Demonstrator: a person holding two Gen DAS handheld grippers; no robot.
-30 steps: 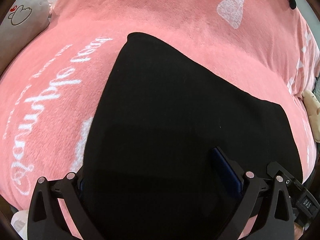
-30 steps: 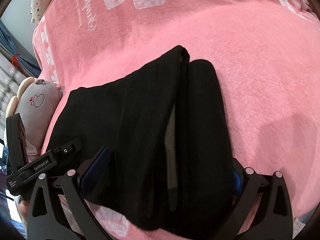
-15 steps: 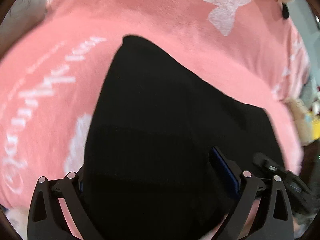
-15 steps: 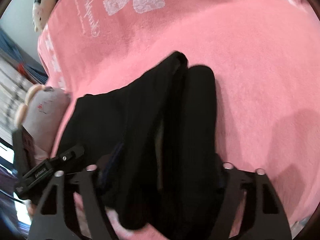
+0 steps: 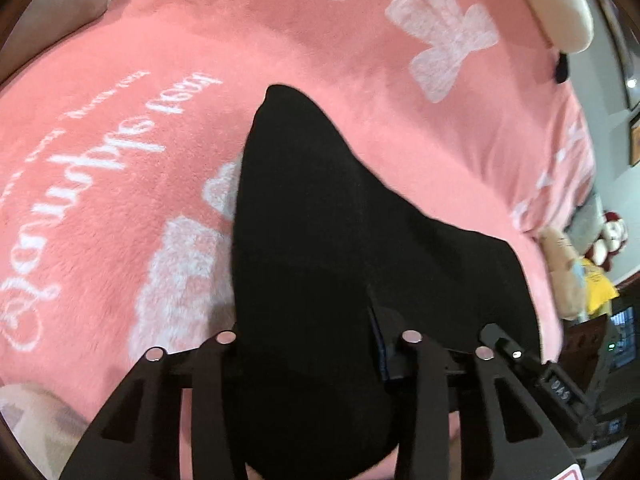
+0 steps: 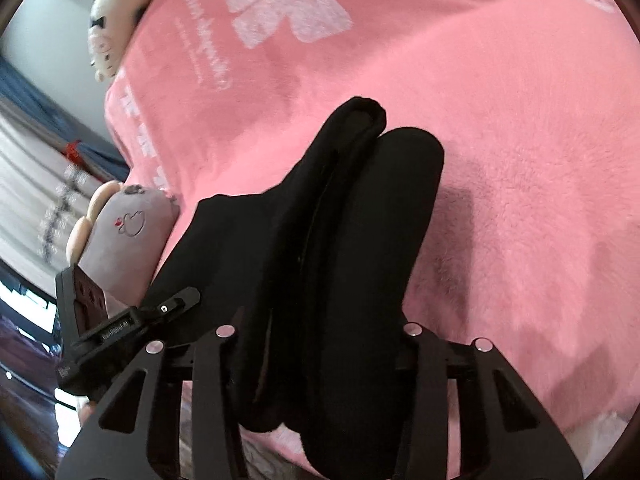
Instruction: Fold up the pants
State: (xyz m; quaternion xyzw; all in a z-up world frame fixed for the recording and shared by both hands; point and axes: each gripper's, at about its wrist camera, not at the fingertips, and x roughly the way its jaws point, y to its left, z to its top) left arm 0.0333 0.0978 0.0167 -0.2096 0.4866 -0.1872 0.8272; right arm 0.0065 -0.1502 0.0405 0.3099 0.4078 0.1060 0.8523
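The black pants (image 5: 340,240) lie folded on a pink blanket (image 5: 120,140). In the left wrist view my left gripper (image 5: 312,344) is shut on the near edge of the pants, and the cloth bunches between its fingers and lifts off the blanket. In the right wrist view the pants (image 6: 340,248) show as thick folded layers. My right gripper (image 6: 320,340) is shut on their near end and holds it raised. The left gripper's body (image 6: 120,328) shows at the left of the right wrist view, beside the pants.
The pink blanket (image 6: 500,140) with white bows and lettering covers the bed. A grey plush toy (image 6: 124,240) lies at the bed's edge near the left gripper. More plush toys (image 5: 576,276) sit beyond the bed's far right edge. A white plush (image 6: 112,24) lies at the top.
Both grippers have closed from wide open onto the near edge of the pants and lifted it. The cloth now bunches up between the fingers and the views have tilted.
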